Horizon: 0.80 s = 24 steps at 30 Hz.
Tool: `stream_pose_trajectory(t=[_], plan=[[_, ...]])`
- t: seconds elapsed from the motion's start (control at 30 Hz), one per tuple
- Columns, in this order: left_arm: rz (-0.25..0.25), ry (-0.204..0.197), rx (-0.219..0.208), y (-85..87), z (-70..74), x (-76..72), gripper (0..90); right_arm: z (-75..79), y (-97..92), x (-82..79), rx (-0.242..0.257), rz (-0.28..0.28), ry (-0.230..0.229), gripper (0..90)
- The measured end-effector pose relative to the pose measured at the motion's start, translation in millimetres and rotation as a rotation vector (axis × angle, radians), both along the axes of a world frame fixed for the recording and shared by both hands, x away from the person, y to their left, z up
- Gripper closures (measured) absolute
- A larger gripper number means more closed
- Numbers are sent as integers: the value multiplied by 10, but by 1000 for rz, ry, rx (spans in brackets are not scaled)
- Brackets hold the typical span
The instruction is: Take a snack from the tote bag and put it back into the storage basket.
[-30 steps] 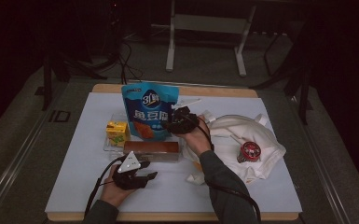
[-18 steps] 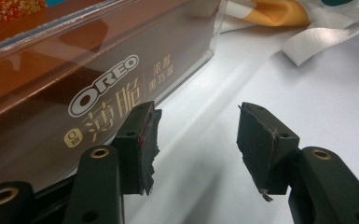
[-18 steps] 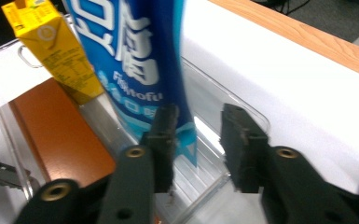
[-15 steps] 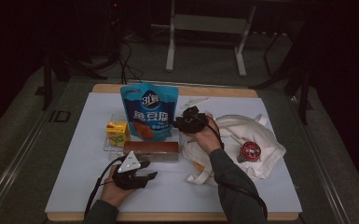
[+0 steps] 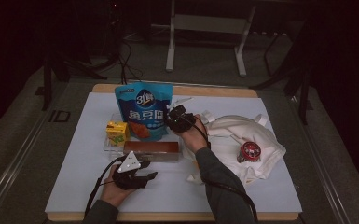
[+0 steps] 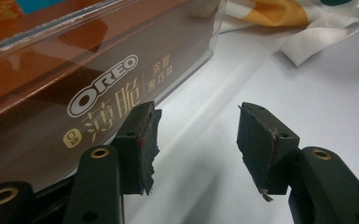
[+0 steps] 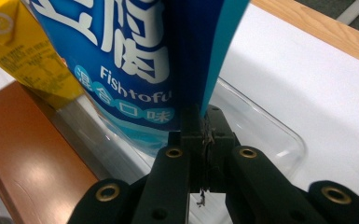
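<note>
One upright blue fish-tofu pouch, edge pinched by right tongs.

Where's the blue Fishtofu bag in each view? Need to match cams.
High view: blue bag upright, centre-left, in the clear tray.
Left gripper view: a blue sliver at the top-left corner.
Right gripper view: upper centre-left, right gripper shut on its edge.
Shared landmark: brown Oreo box.

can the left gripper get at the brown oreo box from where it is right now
Probably yes. The left gripper has its jaws apart on bare table right beside the Oreo box, with nothing between them. The box sits in a clear tray, so a slight turn toward it seems needed.
</note>
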<state>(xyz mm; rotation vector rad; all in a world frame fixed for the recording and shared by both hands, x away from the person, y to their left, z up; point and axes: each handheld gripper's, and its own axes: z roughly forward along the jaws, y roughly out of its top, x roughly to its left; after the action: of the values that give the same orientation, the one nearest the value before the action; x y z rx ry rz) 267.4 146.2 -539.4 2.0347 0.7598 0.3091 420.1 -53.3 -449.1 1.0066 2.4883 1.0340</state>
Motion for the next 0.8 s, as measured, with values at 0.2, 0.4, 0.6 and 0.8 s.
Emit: stream_pose_trajectory(t=[0.2,0.4,0.6,0.8], plan=[[-2,0,0,1,0,0,473,-9,173,-23,6,-1,0,889],[-3,1,-3,3,0,1,471,-2,199,-14,2,-19,2,870],[-2,6,-6,6,1,3,470,46,127,-28,23,-16,-16,823],[-4,3,-5,7,1,5,469,184,29,-75,78,25,-24,700]])
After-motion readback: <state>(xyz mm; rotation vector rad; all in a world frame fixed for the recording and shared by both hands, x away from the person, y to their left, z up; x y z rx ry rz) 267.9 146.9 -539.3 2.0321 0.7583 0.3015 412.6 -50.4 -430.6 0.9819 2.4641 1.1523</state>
